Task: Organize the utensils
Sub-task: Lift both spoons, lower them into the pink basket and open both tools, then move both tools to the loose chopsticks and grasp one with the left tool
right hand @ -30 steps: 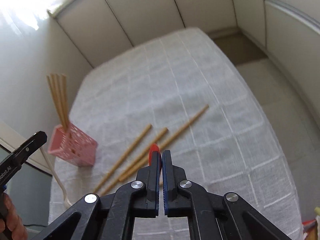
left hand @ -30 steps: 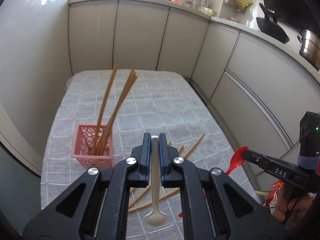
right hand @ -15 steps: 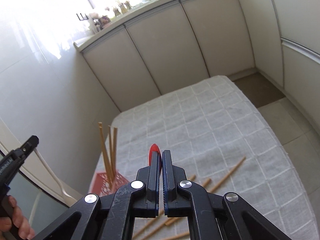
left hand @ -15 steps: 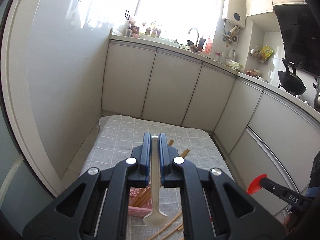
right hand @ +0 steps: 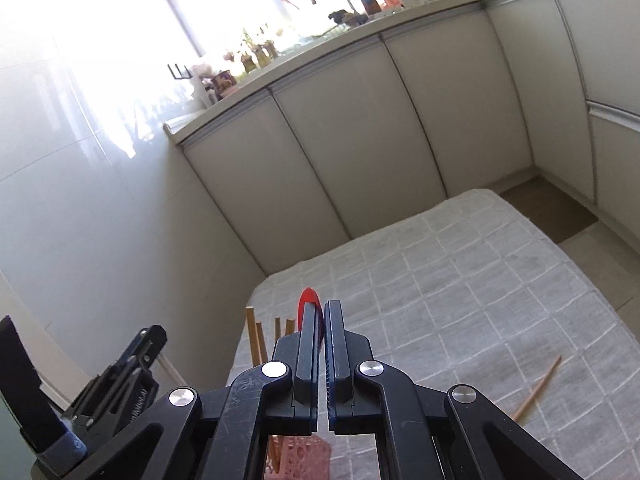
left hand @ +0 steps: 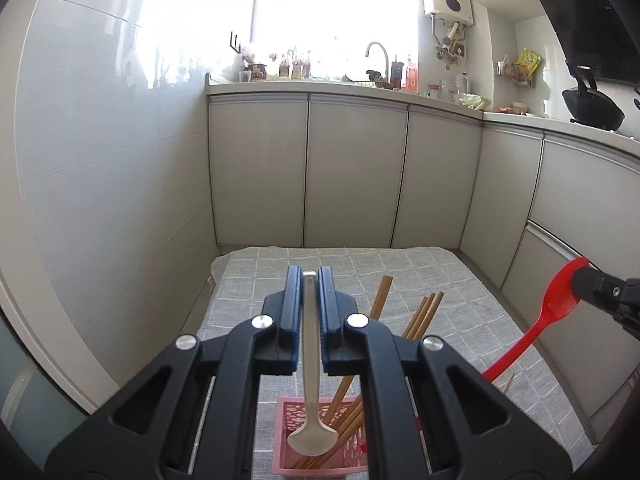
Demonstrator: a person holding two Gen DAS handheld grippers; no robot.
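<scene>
On the cloth-covered table (left hand: 460, 280), our left gripper (left hand: 309, 280) clamps a white spoon (left hand: 310, 360) above the pink basket (left hand: 320, 464); our right gripper (right hand: 320, 312) pinches a red spoon (left hand: 556, 300), probably bound there too.

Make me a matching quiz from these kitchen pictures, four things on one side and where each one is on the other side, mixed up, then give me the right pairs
Things:
1. beige spoon
2. red spoon
3. wooden chopsticks
4. single chopstick

Places:
A. lying loose on the checked tablecloth
B. clamped in the left gripper
C. standing in the pink basket
D. clamped in the right gripper

Pairs: 1-B, 2-D, 3-C, 4-A
</scene>
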